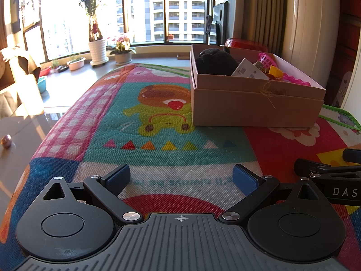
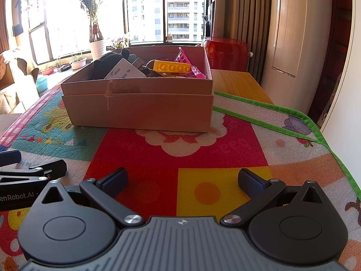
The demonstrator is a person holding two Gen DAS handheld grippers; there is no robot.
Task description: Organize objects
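My left gripper (image 1: pixel 181 178) hangs low over the colourful play mat (image 1: pixel 158 122), jaws spread wide with nothing between the blue pads. My right gripper (image 2: pixel 182 181) sits just beside it, jaws equally wide apart and empty; each wrist view catches the other's black fingers at its edge.

Ahead of both stands the cardboard box (image 2: pixel 137 103), resting on the mat with its long side facing me and its long axis running left to right across my right view; from my left it lies off to the right, one corner turned toward me. The box is open on top and holds the toys. A yellow building brick (image 2: pixel 172 67) lies with its studded face up, its length running across the box. A white flat card or plate (image 2: pixel 125 72) leans tilted against a black plush toy (image 1: pixel 216 61) at the left end. Pink plastic pieces (image 2: pixel 191 67) fill the right end; I can't quite tell what they are.

A red stool (image 2: pixel 225 52) stands behind the box.
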